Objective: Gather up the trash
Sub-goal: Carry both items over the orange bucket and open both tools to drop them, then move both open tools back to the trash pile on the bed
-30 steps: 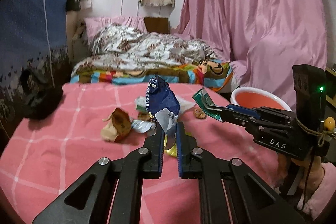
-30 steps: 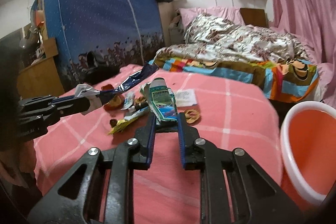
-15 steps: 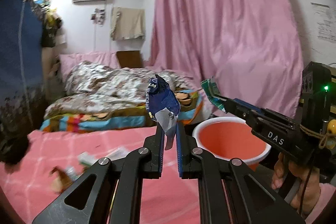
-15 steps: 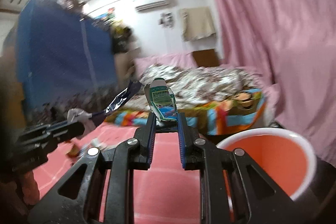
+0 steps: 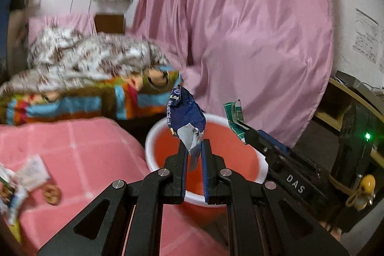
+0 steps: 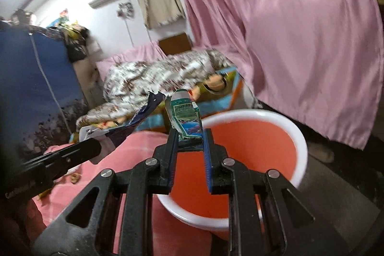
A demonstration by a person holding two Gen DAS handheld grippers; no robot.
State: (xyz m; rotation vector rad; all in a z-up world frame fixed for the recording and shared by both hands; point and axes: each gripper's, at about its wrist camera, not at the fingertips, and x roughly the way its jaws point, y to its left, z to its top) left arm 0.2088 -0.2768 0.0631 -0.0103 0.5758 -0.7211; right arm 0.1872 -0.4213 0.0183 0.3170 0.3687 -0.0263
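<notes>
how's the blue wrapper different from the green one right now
The blue wrapper is dark blue with a silvery torn end; the green wrapper is green and white, printed. The left gripper pinches the blue one; the right gripper pinches the green one. Both stand upright over the orange bucket.

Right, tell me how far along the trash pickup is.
Done: no trash visible in the red bucket yet. In hand: the left gripper pinches a blue wrapper and the right gripper a green packet, both over the bucket. Left: release both, then collect the scraps on the pink sheet.
</notes>
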